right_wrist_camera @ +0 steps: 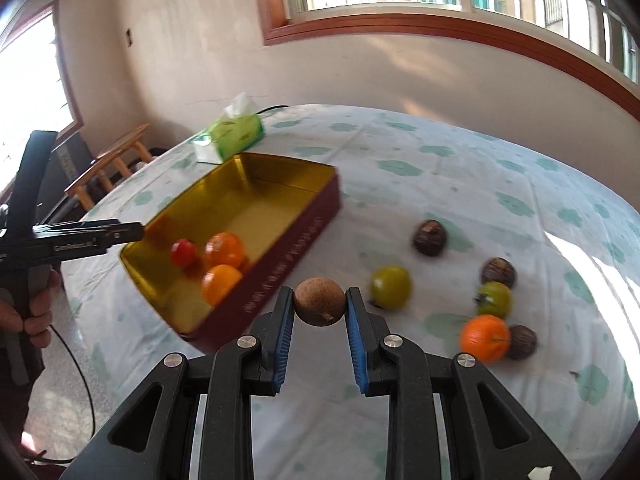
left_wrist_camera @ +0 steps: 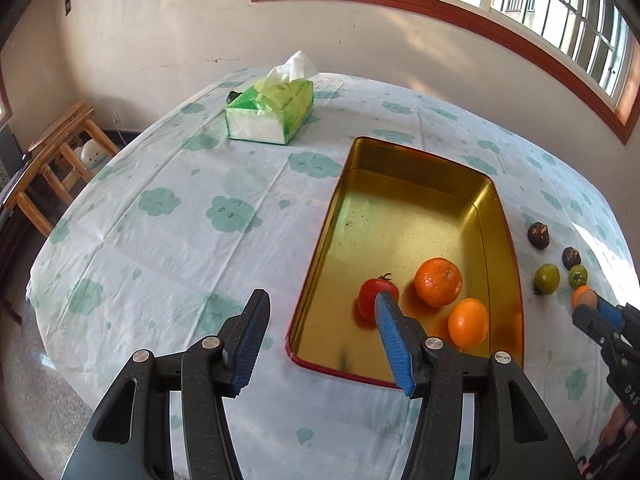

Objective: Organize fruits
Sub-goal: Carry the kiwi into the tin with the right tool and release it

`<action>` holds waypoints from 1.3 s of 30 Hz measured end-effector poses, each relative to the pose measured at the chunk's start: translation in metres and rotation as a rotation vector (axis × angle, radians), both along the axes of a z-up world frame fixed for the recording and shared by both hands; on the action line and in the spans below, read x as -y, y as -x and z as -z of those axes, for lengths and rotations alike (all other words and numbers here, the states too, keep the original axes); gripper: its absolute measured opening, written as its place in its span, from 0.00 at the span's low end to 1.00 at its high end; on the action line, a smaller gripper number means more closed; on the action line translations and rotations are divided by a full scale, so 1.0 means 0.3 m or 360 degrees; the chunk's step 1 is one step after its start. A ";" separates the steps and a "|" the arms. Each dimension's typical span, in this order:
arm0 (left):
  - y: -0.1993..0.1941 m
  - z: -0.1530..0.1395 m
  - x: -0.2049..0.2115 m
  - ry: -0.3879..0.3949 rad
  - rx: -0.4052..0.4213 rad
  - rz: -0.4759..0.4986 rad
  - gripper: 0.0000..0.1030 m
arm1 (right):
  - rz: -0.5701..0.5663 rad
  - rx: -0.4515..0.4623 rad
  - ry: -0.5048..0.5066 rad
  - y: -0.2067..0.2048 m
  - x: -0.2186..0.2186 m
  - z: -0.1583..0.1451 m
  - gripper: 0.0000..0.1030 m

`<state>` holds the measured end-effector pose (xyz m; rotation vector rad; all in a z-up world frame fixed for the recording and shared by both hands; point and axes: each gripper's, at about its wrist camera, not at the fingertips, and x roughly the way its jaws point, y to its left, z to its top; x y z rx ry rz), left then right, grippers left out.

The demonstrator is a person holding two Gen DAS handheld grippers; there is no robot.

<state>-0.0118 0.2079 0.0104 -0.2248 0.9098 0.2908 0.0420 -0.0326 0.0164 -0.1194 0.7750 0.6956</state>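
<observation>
The right gripper point(right_wrist_camera: 320, 307) pinches a round brown fruit point(right_wrist_camera: 319, 301) between its blue pads, above the tablecloth point(right_wrist_camera: 440, 168) just beside the red tin point(right_wrist_camera: 288, 256). Inside the gold-lined tin lie a red tomato point(right_wrist_camera: 183, 253) and two oranges point(right_wrist_camera: 224, 249). The left gripper point(left_wrist_camera: 320, 300) hangs spread wide over the tin's near edge, holding nothing. More fruit sits loose on the cloth to the right.
</observation>
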 end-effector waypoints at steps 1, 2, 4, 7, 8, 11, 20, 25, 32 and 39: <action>0.009 0.001 -0.012 -0.0001 -0.0006 -0.0017 0.55 | -0.0049 -0.0005 -0.0004 0.007 -0.044 -0.003 0.23; 0.018 0.003 -0.023 0.0007 -0.0008 -0.0028 0.55 | -0.0092 -0.0005 -0.0005 0.012 -0.083 -0.004 0.23; 0.037 0.009 -0.043 0.0021 -0.0011 -0.0055 0.55 | -0.0161 0.0001 0.0021 0.020 -0.155 0.001 0.23; 0.057 0.018 -0.065 0.0035 -0.0022 -0.0075 0.55 | -0.0215 -0.0029 0.0049 0.021 -0.225 0.026 0.23; 0.064 0.021 -0.072 0.0036 -0.0027 -0.0083 0.55 | -0.0223 -0.0035 0.0068 0.019 -0.241 0.035 0.23; 0.078 0.029 -0.089 0.0052 -0.0036 -0.0103 0.55 | -0.0246 -0.0048 0.0107 0.024 -0.266 0.059 0.23; 0.090 0.049 -0.090 0.0090 -0.0061 -0.0109 0.55 | -0.0260 -0.0072 0.0163 0.042 -0.268 0.097 0.24; 0.095 0.046 -0.071 0.0099 -0.0064 -0.0100 0.55 | -0.0265 -0.0048 0.0194 0.054 -0.278 0.100 0.24; 0.106 0.043 -0.030 0.0110 -0.0076 -0.0078 0.55 | -0.0260 -0.0042 0.0182 0.058 -0.278 0.098 0.28; 0.089 0.011 0.043 0.0120 -0.0042 -0.0004 0.55 | -0.0152 0.0026 0.0083 0.064 -0.163 0.039 0.32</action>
